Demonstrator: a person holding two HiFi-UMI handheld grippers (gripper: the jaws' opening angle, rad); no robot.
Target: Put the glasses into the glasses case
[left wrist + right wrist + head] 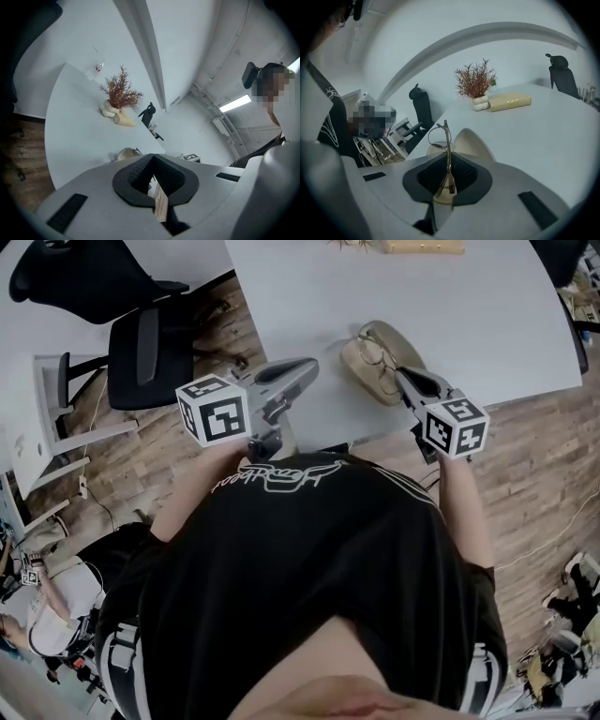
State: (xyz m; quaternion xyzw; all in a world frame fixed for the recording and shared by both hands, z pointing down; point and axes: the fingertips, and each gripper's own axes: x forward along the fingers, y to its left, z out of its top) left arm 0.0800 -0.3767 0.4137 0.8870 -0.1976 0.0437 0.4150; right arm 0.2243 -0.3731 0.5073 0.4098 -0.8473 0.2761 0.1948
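An open beige glasses case lies near the front edge of the white table. My right gripper hovers at its right side, shut on thin gold-rimmed glasses. In the right gripper view the glasses stand upright between the fingers of the right gripper, just over the case. My left gripper hangs over the table's front edge, left of the case and apart from it. The left gripper is shut with nothing in it, and the case shows beyond it.
A red plant in a white pot and a beige block stand at the table's far side. A black office chair sits left of the table on the wood floor. Another person is at the lower left.
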